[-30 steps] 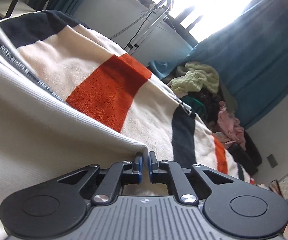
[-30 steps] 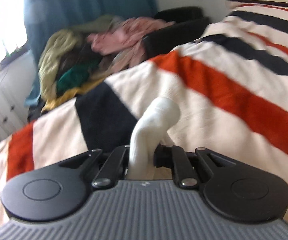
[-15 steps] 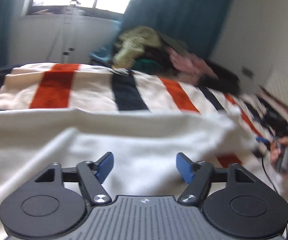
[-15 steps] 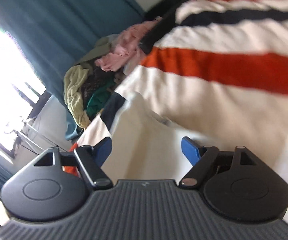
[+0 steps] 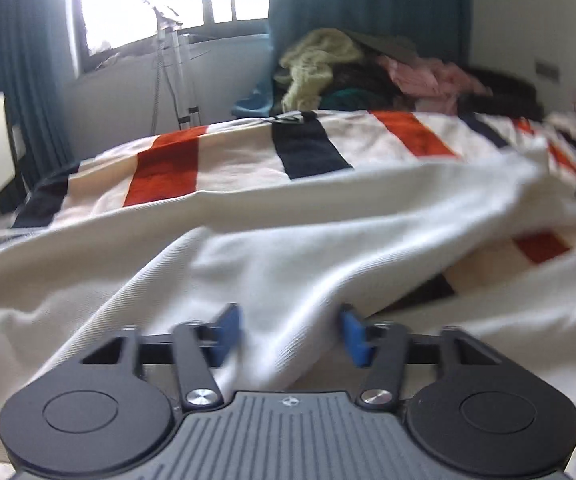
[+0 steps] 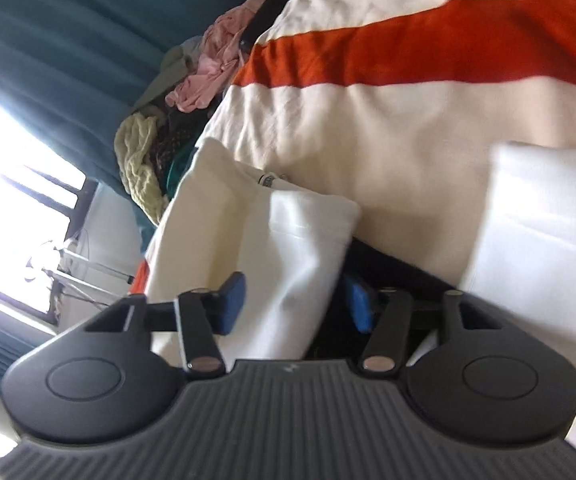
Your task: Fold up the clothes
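So my left tool (image 5: 288, 334) sits low over the white garment (image 5: 271, 248), which is spread in loose folds across the near side of the bed. Its jaws have just been closing in but there's a gap on both sides of the ridge of cloth running between the blue pads (image 5: 227, 330), so nothing's pinched. My right tool (image 6: 294, 302) is rolled hard to one side, and it's the same there: jaws just been narrowing, a folded flap of the garment between them, pads not pressing as far as I can see. The striped blanket (image 5: 308, 148) lies underneath, and there's a pile of clothes (image 5: 368, 68) past the bed's far edge by the curtain (image 5: 368, 0).
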A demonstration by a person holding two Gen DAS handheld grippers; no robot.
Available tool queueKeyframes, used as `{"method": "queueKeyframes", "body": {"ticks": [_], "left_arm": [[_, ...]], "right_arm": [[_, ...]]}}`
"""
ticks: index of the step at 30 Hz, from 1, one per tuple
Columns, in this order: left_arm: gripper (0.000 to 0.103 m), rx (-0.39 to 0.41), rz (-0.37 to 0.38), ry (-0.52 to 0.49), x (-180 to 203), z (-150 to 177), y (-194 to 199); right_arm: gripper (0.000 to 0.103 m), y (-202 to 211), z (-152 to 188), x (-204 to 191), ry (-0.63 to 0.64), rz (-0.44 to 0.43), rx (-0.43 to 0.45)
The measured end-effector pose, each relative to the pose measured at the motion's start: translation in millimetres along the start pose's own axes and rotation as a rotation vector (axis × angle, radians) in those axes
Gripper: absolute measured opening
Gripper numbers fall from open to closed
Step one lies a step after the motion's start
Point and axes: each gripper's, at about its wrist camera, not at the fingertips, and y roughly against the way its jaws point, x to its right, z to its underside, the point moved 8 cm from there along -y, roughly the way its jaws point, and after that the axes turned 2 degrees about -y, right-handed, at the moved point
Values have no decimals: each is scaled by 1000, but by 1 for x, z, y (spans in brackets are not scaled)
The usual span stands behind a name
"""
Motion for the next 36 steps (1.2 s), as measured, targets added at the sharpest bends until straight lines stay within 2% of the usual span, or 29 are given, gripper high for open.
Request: {"method": "queueKeyframes", "body": {"ticks": [3, 4, 6, 7, 8, 11, 13, 15, 17, 20, 22, 24, 26, 27, 28, 29, 30, 33, 36], "left_arm": [[17, 42, 47, 75, -11, -13, 2], [15, 53, 62, 112, -17, -18, 2], [10, 69, 90, 201, -30, -27, 3], [8, 77, 104, 245, -36, -32, 4], [7, 81, 120, 290, -42, -35, 4], [5, 83, 172, 395, -57, -42, 3], [5, 88, 206, 443, -64, -45, 5], [4, 105, 220, 457, -67, -47, 12], [4, 114, 223, 443, -67, -47, 21], [4, 102, 231, 420, -60, -44, 31], [4, 95, 228, 406, -52, -41, 38], [4, 86, 216, 378, -44, -37, 46], [4, 81, 193, 349, -34, -30, 55], [4, 74, 183, 347, -30, -25, 58], [4, 64, 175, 351, -26, -20, 60], [4, 56, 168, 362, -24, -15, 61], [4, 48, 162, 377, -22, -11, 61], [4, 26, 143, 383, -19, -1, 57], [4, 16, 136, 372, -16, 3, 52]], "right_arm": [[44, -14, -2, 0, 8, 15, 30], [44, -16, -4, 0, 3, 16, 44], [30, -19, -7, -4, 15, 37, 69], [15, -19, -9, -5, 20, 44, 78], [9, -18, -11, -7, 16, 38, 87], [5, 0, -25, -21, -22, -36, 139], [5, 20, -41, -40, 28, -85, 208], [5, 34, -51, -50, 102, -91, 259], [5, 34, -49, -37, 141, -27, 255], [6, 21, -32, 7, 132, 129, 143], [9, 24, -29, 18, 109, 156, 113], [24, 34, -31, 18, 99, 161, 113], [49, 51, -38, 7, 156, 192, 182], [57, 62, -39, 1, 185, 208, 228], [74, 73, -39, -4, 210, 224, 280], [84, 82, -39, -10, 233, 237, 323], [84, 82, -38, -19, 261, 236, 330], [84, 61, -29, -60, 383, 192, 248], [82, 5, -4, -105, 506, 209, 40]]}}
